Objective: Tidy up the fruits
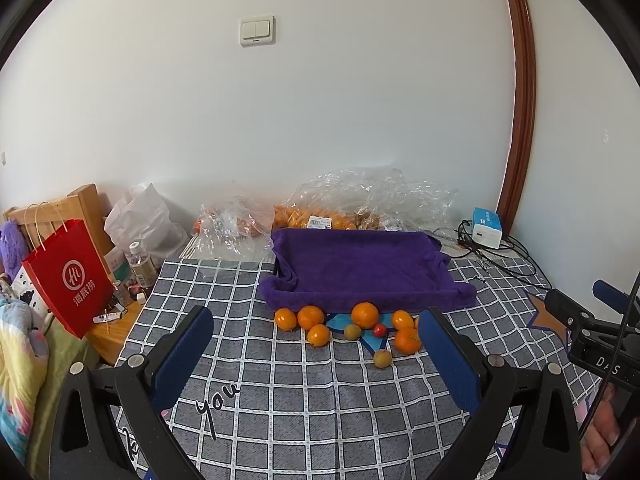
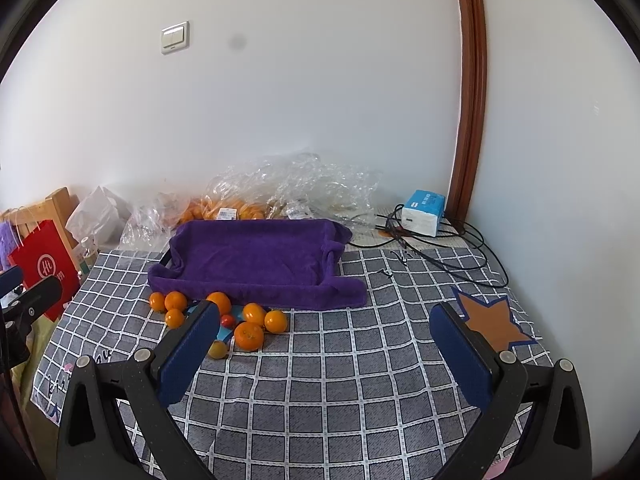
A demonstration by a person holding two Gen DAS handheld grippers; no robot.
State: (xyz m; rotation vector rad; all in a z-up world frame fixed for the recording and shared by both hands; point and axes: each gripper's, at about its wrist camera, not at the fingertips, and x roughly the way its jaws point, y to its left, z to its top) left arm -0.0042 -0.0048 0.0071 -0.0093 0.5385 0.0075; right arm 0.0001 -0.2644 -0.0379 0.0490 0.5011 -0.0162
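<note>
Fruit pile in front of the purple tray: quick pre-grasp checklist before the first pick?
1. Left gripper open, empty: ok.
2. Right gripper open, empty: ok.
3. Tray empty, ready for fruit: ok.
4. Oranges all within clear view: not ok, the left gripper's right finger hides part of the pile.
5. Small red fruit free to grasp alone: not ok, oranges crowd it.
6. Yellowish fruit at the pile's near edge, open approach: ok.

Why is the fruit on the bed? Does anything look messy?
Yes. The oranges and small fruits lie loose on the checked sheet, outside the purple-lined tray, which holds nothing. Tangled cables sprawl behind.
</note>
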